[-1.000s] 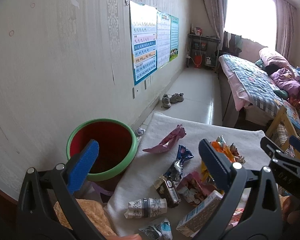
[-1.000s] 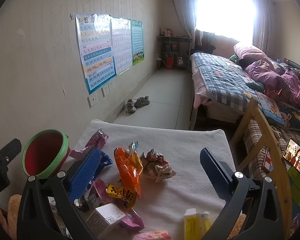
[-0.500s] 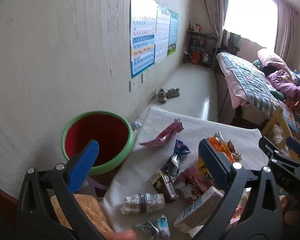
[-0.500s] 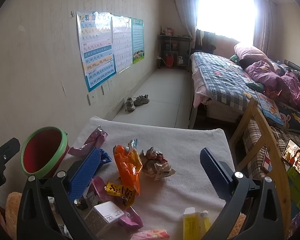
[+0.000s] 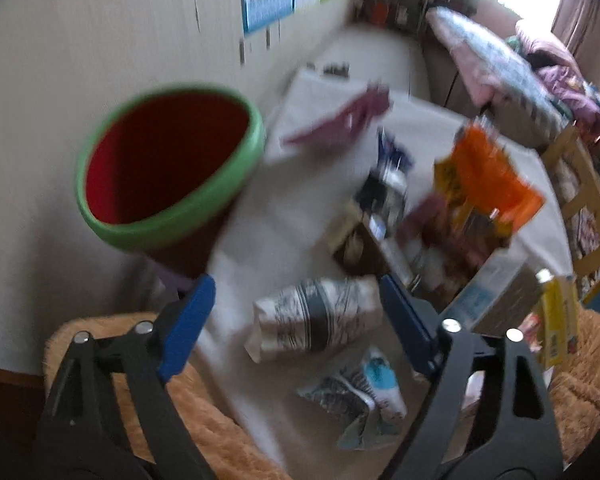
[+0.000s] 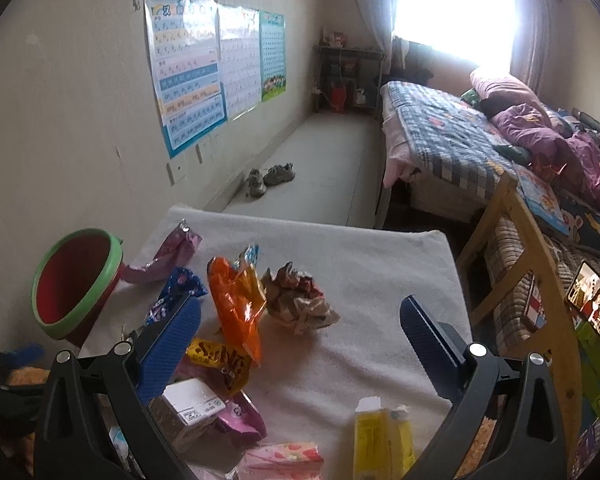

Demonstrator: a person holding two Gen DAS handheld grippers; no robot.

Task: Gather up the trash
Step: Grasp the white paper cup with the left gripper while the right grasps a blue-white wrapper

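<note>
Lying crumpled: striped paper cup (image 5: 316, 316).

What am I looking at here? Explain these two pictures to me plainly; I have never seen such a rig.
There is no robot. A person holds one clamp-like tool in each hand, and each carries a fisheye camera looking along its two blue-padded fingers. The blurred picture is from the left hand-held gripper, the sharp one from the right hand-held gripper. Both stand open and hold nothing. Below them lies a white cloth strewn with trash: an orange bag, a crumpled wrapper, a paper cup on its side, a yellow carton. At the left stands a red bin with a green rim.
</note>
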